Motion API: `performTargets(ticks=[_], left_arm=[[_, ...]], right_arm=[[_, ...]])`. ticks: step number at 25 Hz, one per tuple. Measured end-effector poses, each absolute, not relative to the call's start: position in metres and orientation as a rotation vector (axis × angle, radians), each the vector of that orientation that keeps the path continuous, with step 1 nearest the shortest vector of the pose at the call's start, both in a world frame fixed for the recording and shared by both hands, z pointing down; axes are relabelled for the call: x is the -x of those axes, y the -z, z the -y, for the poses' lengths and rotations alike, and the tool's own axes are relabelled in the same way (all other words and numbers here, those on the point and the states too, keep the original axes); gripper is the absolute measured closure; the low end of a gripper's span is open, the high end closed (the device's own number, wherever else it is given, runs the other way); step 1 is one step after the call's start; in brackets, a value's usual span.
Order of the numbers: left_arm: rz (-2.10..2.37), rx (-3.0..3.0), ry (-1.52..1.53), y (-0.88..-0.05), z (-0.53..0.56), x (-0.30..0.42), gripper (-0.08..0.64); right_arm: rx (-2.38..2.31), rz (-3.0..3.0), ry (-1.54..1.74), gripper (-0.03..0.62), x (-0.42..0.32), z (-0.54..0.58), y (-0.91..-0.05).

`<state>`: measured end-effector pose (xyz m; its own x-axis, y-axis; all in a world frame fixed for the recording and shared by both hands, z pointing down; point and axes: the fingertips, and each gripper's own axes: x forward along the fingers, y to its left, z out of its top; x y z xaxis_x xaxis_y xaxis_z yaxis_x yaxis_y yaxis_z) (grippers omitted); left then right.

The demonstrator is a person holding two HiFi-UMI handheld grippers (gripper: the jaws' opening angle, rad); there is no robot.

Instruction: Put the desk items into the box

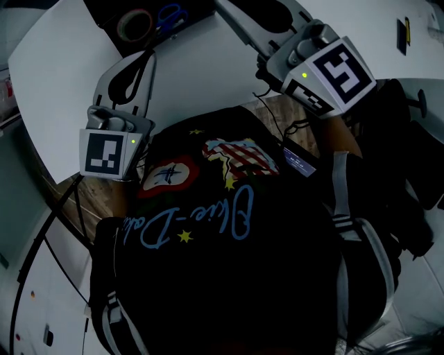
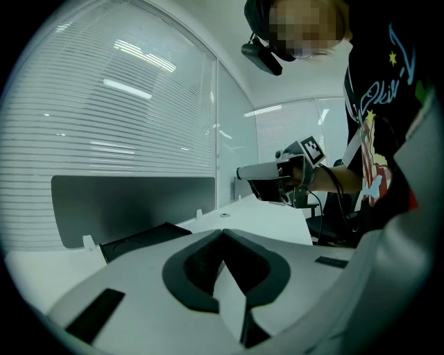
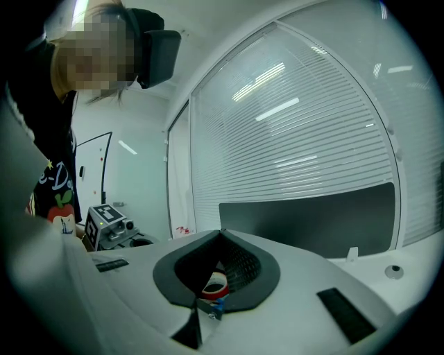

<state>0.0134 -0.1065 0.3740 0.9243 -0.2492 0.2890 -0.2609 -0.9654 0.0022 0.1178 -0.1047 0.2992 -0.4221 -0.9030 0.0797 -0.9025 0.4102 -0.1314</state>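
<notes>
At the top of the head view a dark box point(image 1: 114, 15) stands on the white desk point(image 1: 62, 83). In it lie a roll of tape point(image 1: 135, 26) and blue scissors point(image 1: 168, 15). My left gripper point(image 1: 146, 57) points toward the box from just short of it, its tips together and nothing held. My right gripper point(image 3: 222, 234) is also shut and empty. Through the loop of its jaws show the red and white tape roll point(image 3: 214, 284) and a blue scissor handle point(image 3: 216, 309). In the left gripper view the black box point(image 2: 142, 238) lies ahead on the left.
A grey partition panel point(image 2: 132, 201) stands behind the desk before slatted blinds. The person's dark shirt point(image 1: 229, 263) fills the lower head view. Cables point(image 1: 41, 243) hang at the left. The right gripper point(image 2: 274, 177) shows across the desk in the left gripper view.
</notes>
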Motion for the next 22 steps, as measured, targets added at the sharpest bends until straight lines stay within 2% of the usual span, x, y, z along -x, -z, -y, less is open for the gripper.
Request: performTargets(ticks=[22], left_arm=[[0.460,-3.042,-0.369,-0.360,0.117,-0.018,0.537]], right_arm=[[1.686,-2.639,0.253,0.591,-0.111,0.101,-0.298]])
